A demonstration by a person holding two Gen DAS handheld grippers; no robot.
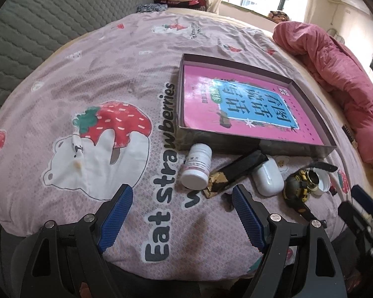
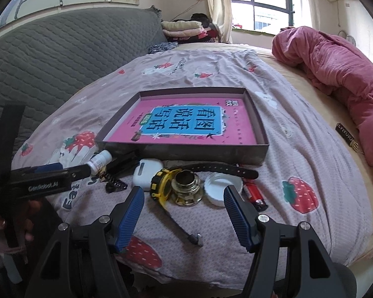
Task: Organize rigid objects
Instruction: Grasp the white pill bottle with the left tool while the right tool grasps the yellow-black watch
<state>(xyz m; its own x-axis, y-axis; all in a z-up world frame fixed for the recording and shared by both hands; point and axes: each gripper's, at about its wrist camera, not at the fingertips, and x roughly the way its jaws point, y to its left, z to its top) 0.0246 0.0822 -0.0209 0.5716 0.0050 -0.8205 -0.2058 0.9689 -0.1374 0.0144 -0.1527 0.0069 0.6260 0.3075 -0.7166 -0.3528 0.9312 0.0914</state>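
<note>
Near side of box (image 2: 186, 152): crowded by a row of small things, touching or just beside one another: bottle (image 1: 197, 167), black packet (image 1: 236, 171), white case (image 1: 268, 176), watch (image 2: 161, 183), glass jar (image 2: 187, 186), white lid (image 2: 222, 186), lighter (image 2: 255, 195).
Inside box: book (image 2: 186, 124) flat on the floor, open from above.
Left of box: bare bedspread (image 1: 112, 74), free to pass.
Right: pink blanket (image 2: 335, 69) heaped along the edge.
Between both grippers' fingers: empty.
</note>
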